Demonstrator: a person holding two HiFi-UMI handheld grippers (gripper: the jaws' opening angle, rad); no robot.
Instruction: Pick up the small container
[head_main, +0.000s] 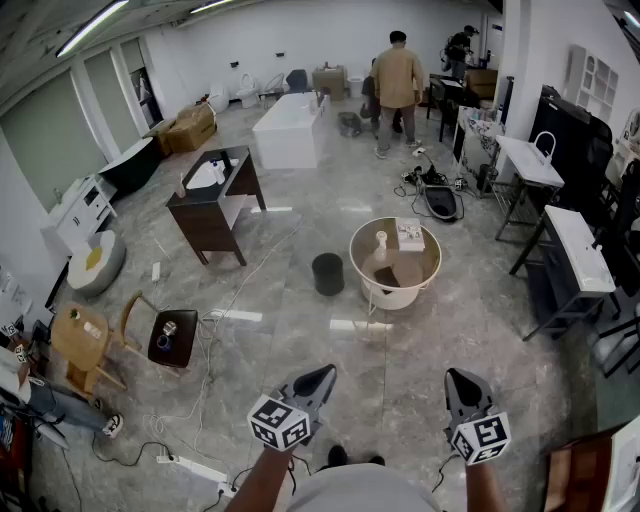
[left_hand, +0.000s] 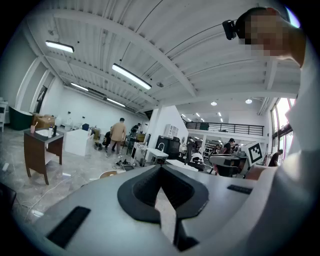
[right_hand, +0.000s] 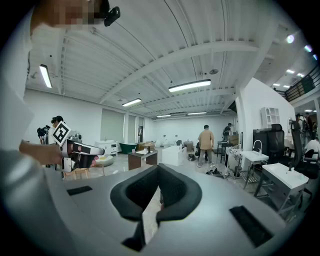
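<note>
A round white-rimmed side table (head_main: 362, 268) stands on the floor ahead, some way beyond both grippers. On it are a small white bottle-shaped container (head_main: 380, 242), a flat white box (head_main: 410, 235) and a brown block (head_main: 388, 276). A small dark cylindrical container (head_main: 327, 273) stands on the floor just left of the table. My left gripper (head_main: 321, 377) (left_hand: 161, 167) and right gripper (head_main: 457, 380) (right_hand: 159, 168) are held low and near me, both shut, with nothing between their jaws. In the left gripper view only the edge of the round table (left_hand: 107, 174) shows.
A dark wooden vanity (head_main: 214, 203) and a white bathtub (head_main: 289, 130) stand further back on the left. White sink stands (head_main: 563, 245) line the right side. A person (head_main: 398, 88) stands at the back. A dark stool (head_main: 172, 337), floor cables and a power strip (head_main: 190, 466) lie at my left.
</note>
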